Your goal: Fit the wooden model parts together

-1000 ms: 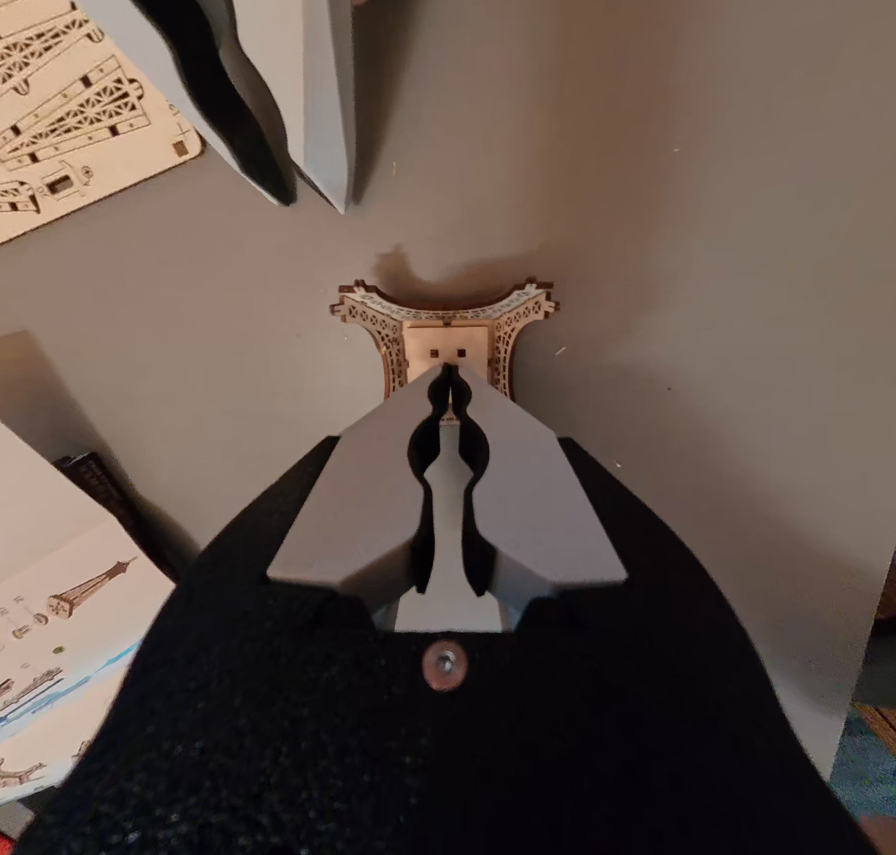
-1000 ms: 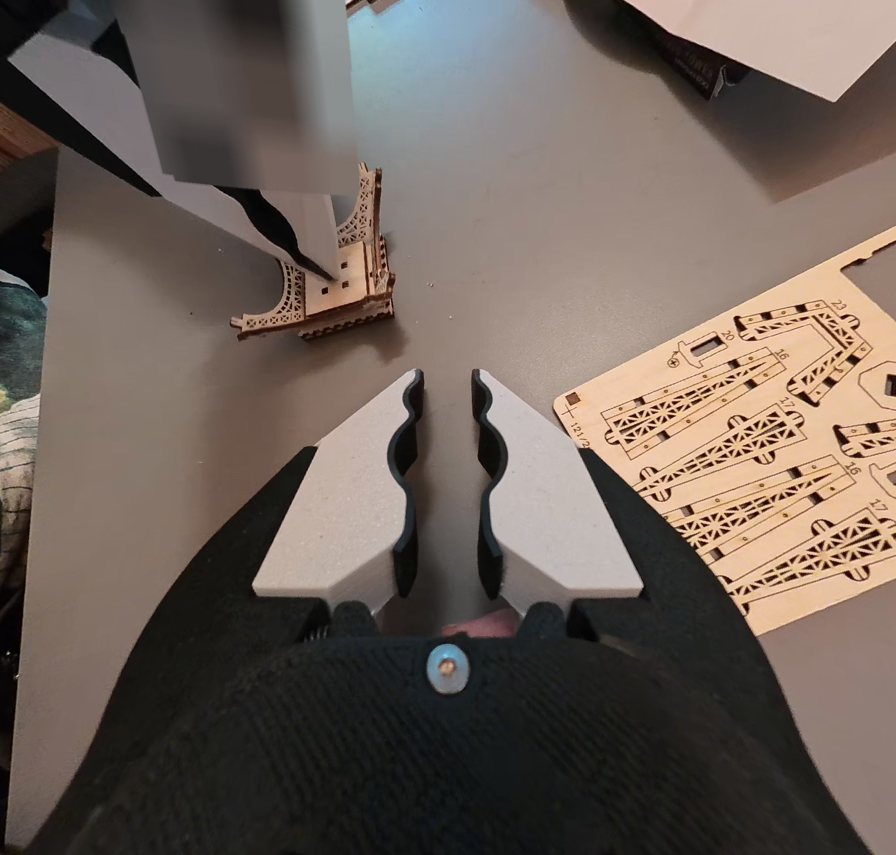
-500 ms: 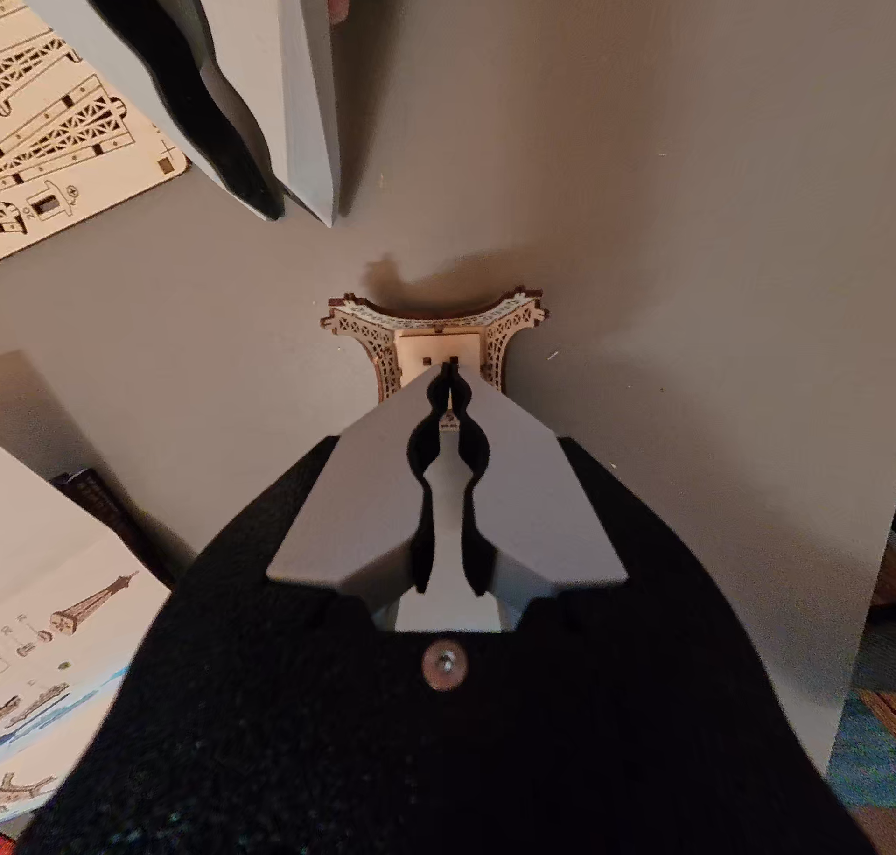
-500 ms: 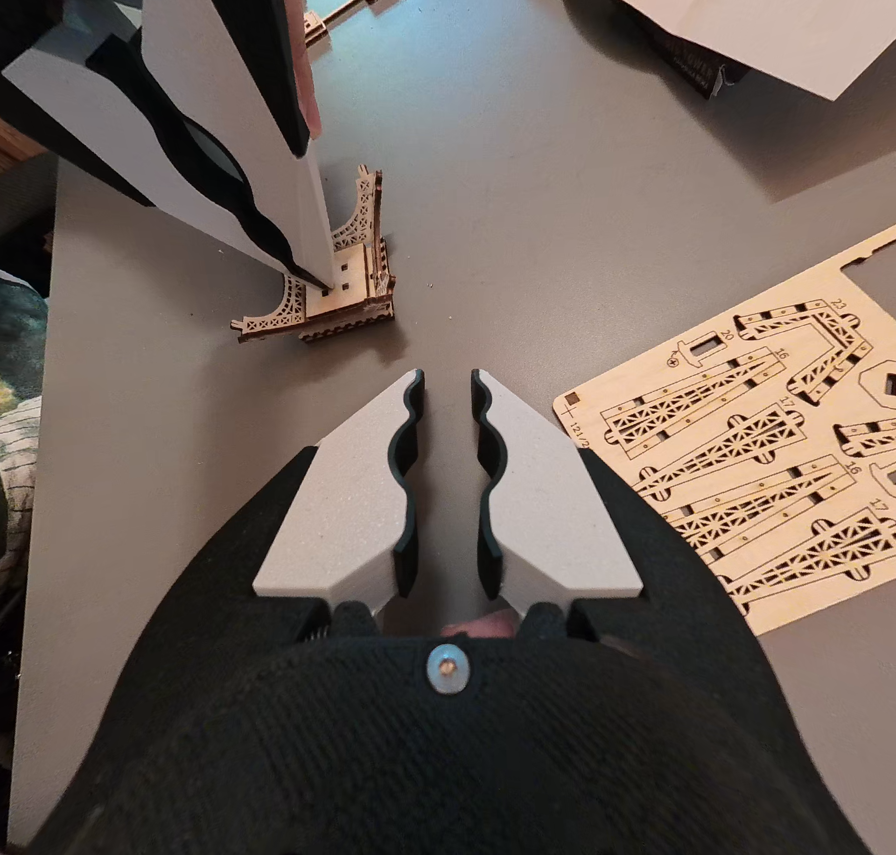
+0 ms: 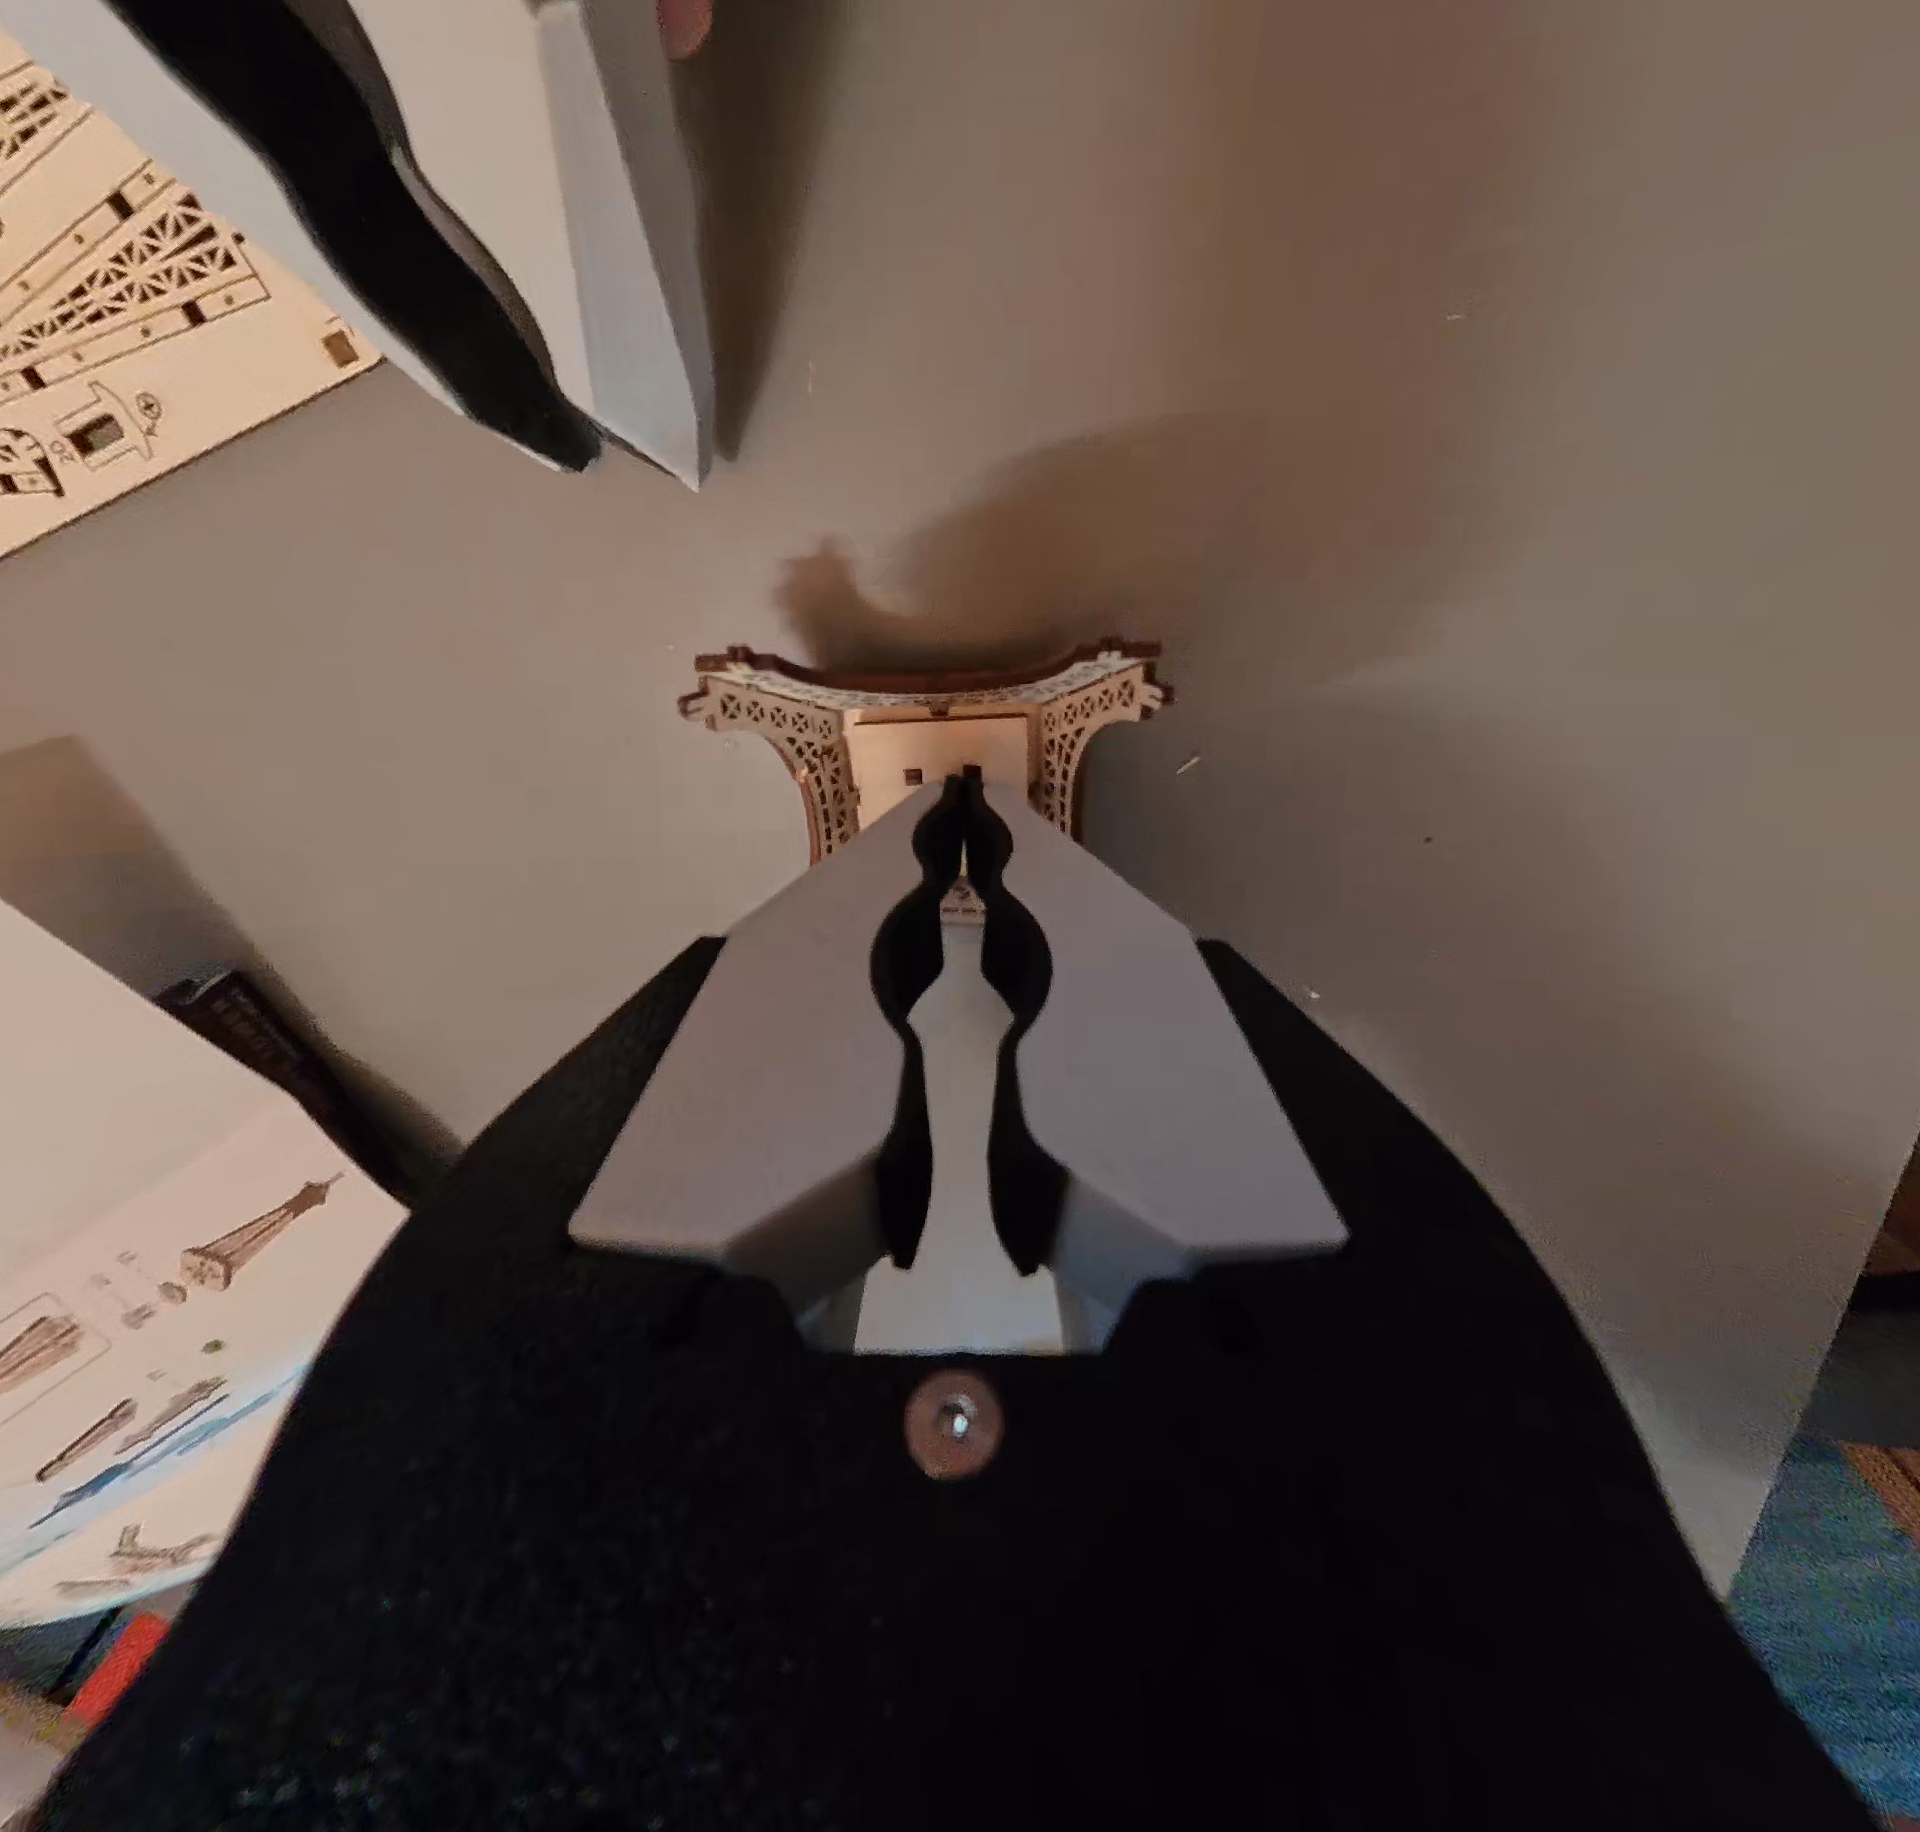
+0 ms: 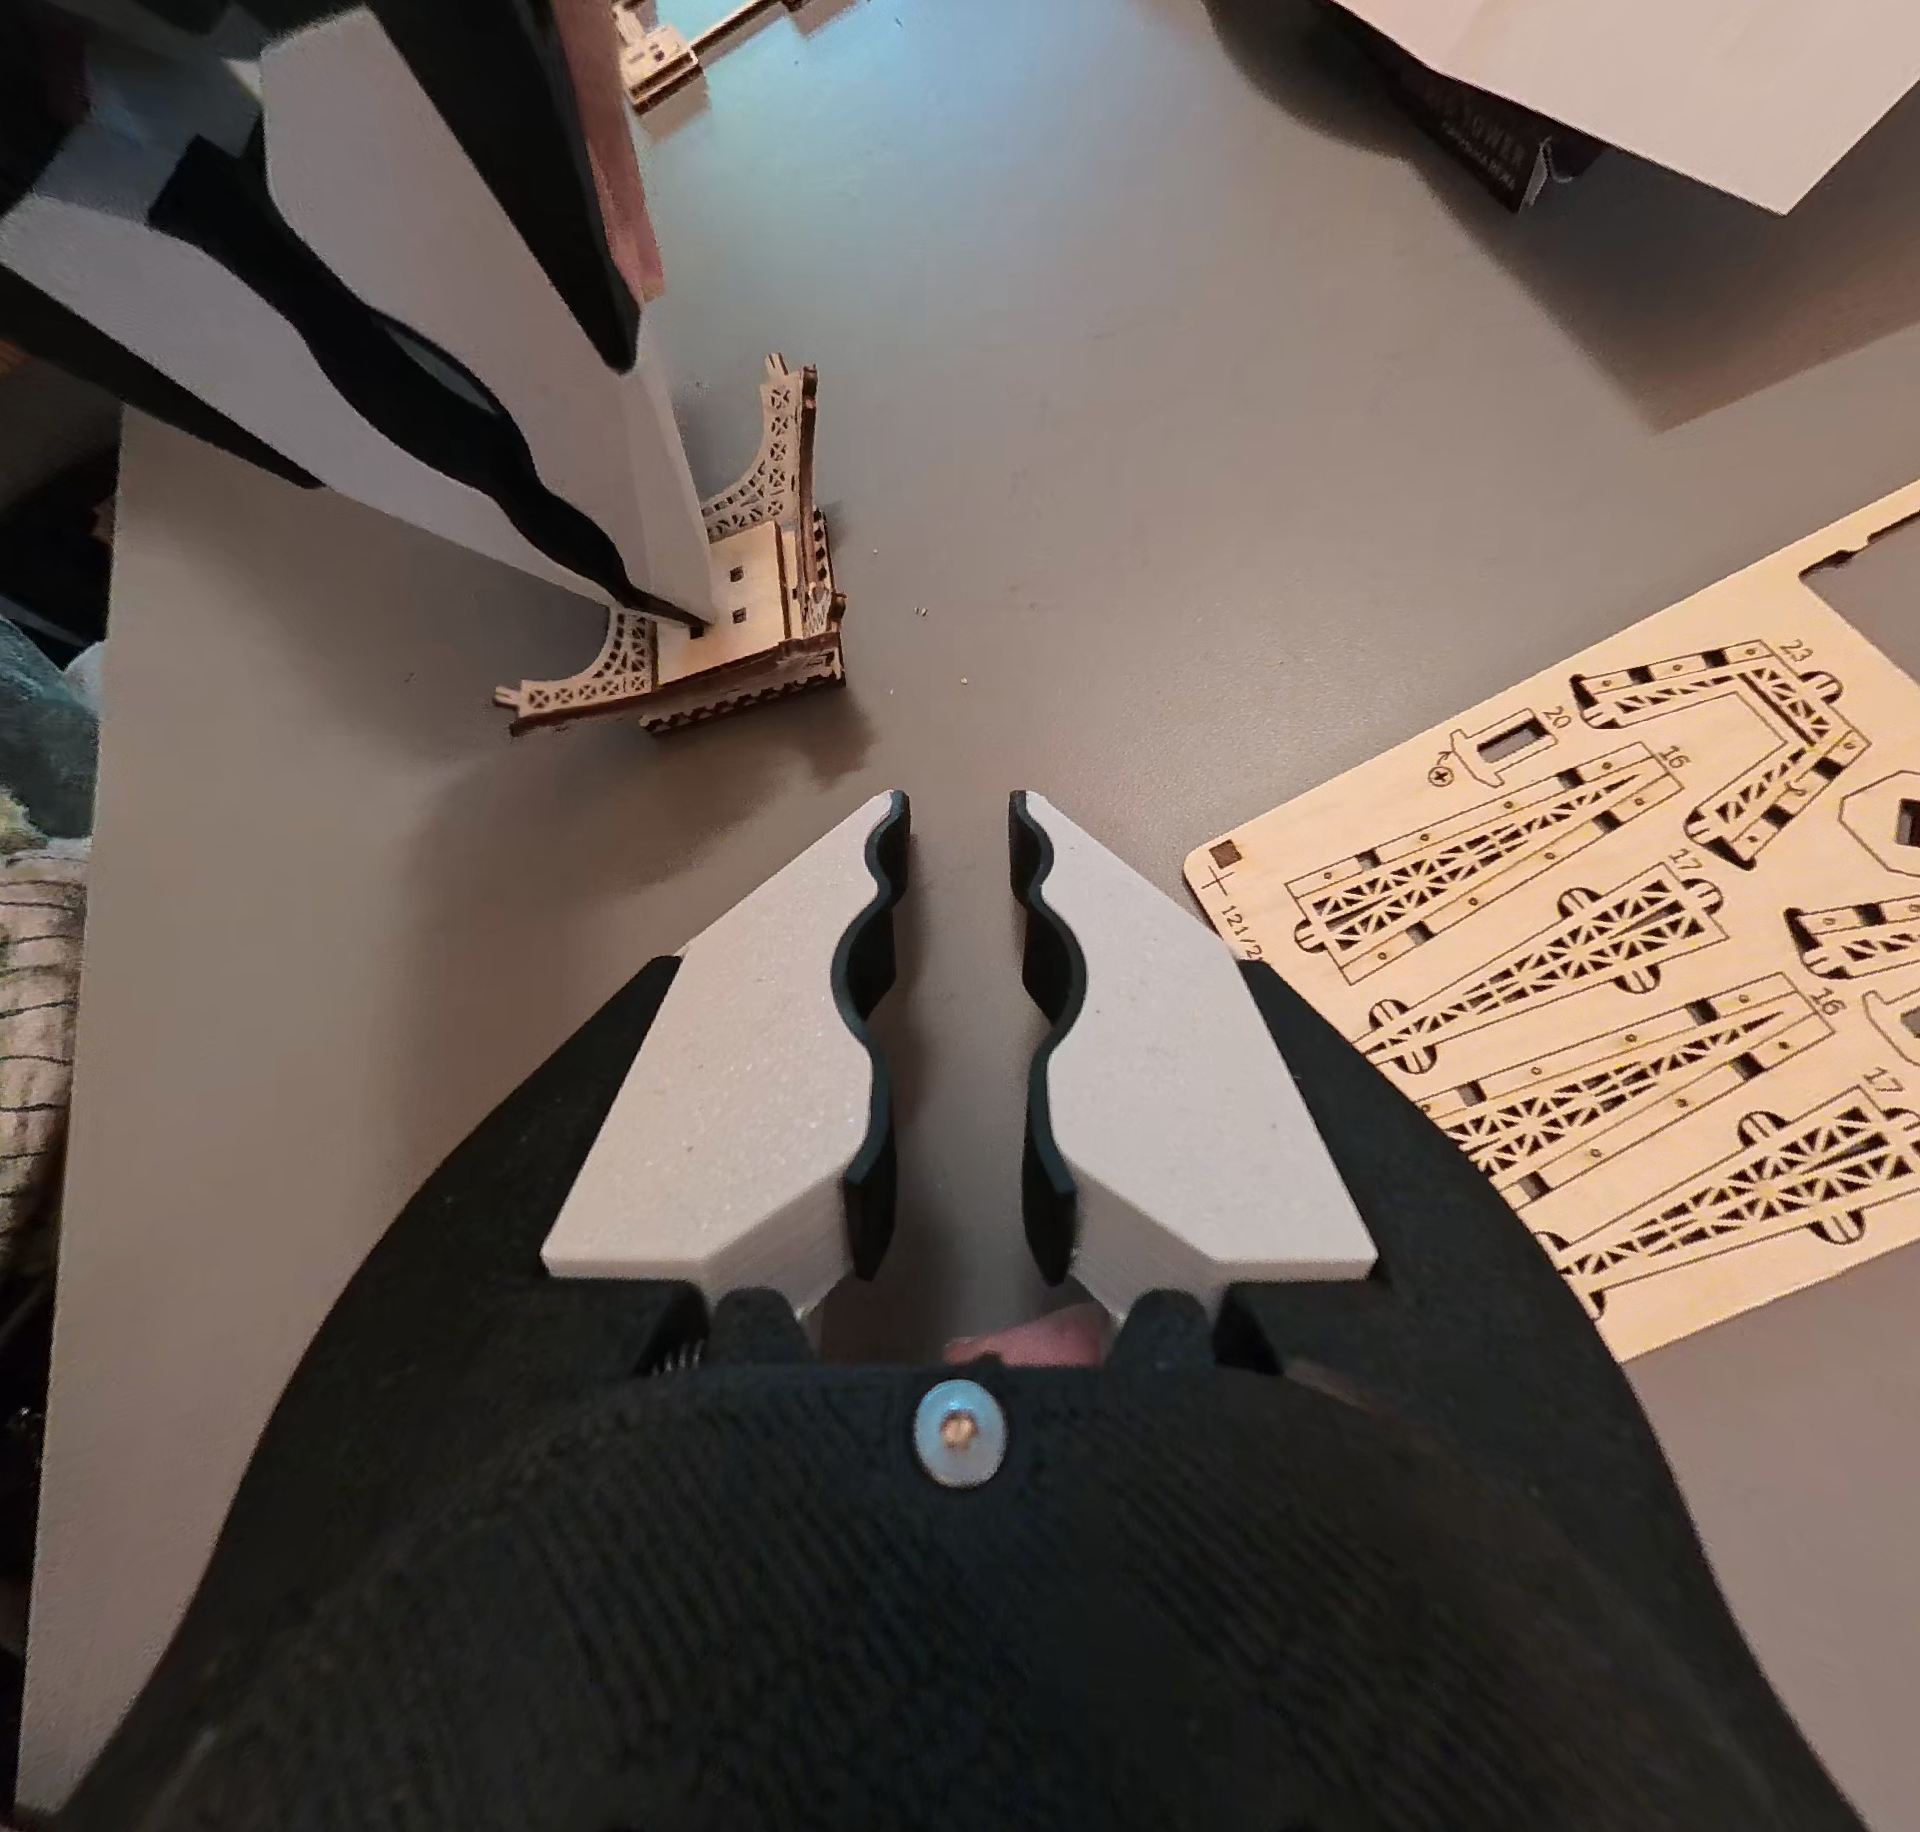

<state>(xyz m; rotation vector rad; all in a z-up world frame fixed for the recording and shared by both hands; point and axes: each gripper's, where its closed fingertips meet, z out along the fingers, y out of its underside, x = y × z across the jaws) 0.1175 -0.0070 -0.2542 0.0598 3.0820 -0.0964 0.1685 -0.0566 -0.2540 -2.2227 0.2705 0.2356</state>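
A small wooden lattice tower base [image 5: 925, 733] stands on the grey table [image 5: 1351, 432]; it also shows in the right wrist view [image 6: 758, 587]. My left gripper [image 5: 966, 785] is shut, and its tips rest on the base's flat platform by the small square holes; it reaches in from the upper left in the right wrist view [image 6: 665, 610]. I cannot tell whether anything thin is pinched between the tips. My right gripper [image 6: 958, 806] is open and empty, hovering over bare table just short of the base. It shows at the upper left of the left wrist view [image 5: 634, 457].
A flat wooden sheet of uncut lattice parts [image 6: 1558, 1003] lies right of my right gripper, also [image 5: 135, 307]. A paper instruction leaflet [image 6: 1662, 37] lies over a dark box [image 6: 1475, 151]. A small wooden frame piece [image 6: 727, 16] lies at the far edge. The table edge [image 5: 1132, 1367] is close. Across from one pair of fingers to the other is roughly 8 centimetres.
My left gripper has eased a little further over the base, hiding more of its platform. My right gripper has stayed open and almost still.
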